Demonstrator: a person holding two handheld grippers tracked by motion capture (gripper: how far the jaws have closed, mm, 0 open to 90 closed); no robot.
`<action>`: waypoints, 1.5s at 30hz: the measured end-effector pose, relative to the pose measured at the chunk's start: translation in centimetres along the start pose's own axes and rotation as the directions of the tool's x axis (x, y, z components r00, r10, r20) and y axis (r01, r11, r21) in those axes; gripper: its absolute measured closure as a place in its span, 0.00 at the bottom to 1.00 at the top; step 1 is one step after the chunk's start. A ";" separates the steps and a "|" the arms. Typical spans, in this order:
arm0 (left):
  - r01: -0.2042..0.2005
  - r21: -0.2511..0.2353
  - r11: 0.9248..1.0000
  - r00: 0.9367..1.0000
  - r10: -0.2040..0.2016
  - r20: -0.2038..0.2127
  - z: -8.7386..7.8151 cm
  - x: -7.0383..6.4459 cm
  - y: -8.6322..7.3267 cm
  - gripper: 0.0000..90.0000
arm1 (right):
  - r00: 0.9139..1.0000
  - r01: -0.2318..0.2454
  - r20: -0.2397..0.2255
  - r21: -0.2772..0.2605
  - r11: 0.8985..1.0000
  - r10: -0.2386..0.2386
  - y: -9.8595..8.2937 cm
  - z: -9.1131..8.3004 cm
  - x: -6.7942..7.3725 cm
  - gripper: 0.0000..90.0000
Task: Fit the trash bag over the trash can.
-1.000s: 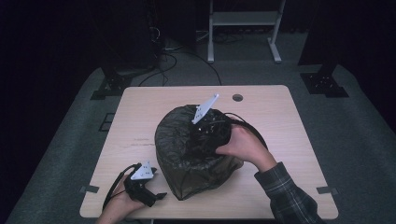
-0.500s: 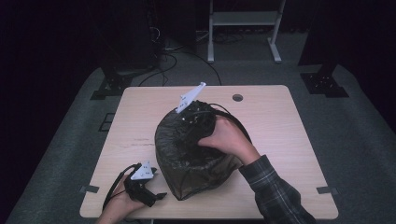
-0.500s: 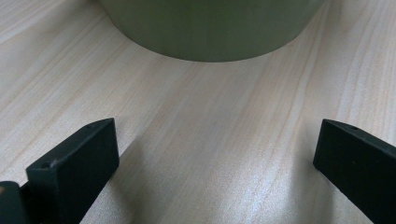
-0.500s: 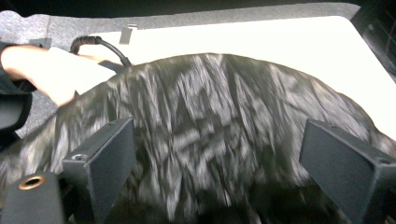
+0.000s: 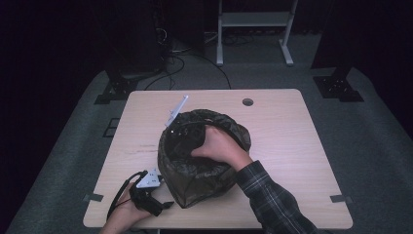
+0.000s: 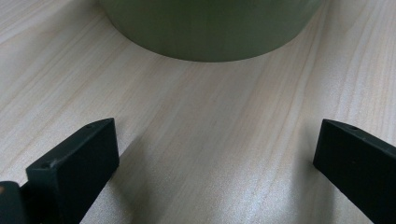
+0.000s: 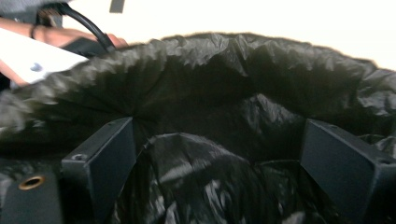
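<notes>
Taking the bin [image 5: 195,187] near the front middle of the table [image 5: 287,131] as the mark: to its left, at the front edge, the left gripper [image 5: 155,204] rests low on the wood, jaws wide apart with nothing between them, the bin's green wall [image 6: 210,28] straight ahead of them and just beyond. Over the bin the right gripper [image 5: 187,131] is down inside the mouth, jaws spread, the black bag [image 7: 261,70] lining the bin bunched over the rim right in front of them. The right hand [image 5: 219,146] looks far nearer the bag, so I'd guess it works the liner while the left steadies the bin
</notes>
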State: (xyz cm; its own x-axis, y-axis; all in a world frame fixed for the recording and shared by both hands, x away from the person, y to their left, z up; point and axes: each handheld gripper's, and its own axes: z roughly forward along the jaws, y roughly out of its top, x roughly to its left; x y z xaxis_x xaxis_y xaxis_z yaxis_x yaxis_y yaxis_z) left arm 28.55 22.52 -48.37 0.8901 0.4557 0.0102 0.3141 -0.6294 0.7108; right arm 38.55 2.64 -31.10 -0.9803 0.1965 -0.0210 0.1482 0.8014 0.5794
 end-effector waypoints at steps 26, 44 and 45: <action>-0.001 -0.001 1.000 1.000 0.001 0.001 0.0 0.0 0.0 0.00 | 0.991 -0.082 0.106 0.058 0.995 0.076 -1.8 -2.3 -2.9 0.11; -0.003 0.000 1.000 1.000 0.003 0.001 0.0 0.0 0.0 0.00 | 0.993 -0.031 0.115 -0.067 0.997 0.039 -3.6 -6.6 -1.0 0.11; -0.003 0.000 1.000 1.000 0.003 0.001 0.0 0.0 0.0 0.00 | 0.993 -0.031 0.115 -0.067 0.997 0.039 -3.6 -6.6 -1.0 0.11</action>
State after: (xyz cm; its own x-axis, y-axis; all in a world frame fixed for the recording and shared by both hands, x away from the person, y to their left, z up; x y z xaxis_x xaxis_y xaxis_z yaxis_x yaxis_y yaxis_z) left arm 28.55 22.51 -48.37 0.8916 0.4527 0.0114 0.3112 -0.6308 0.7108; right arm 38.18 -4.17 -27.84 -0.9523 0.2910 -0.0919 0.1697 0.7552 0.6331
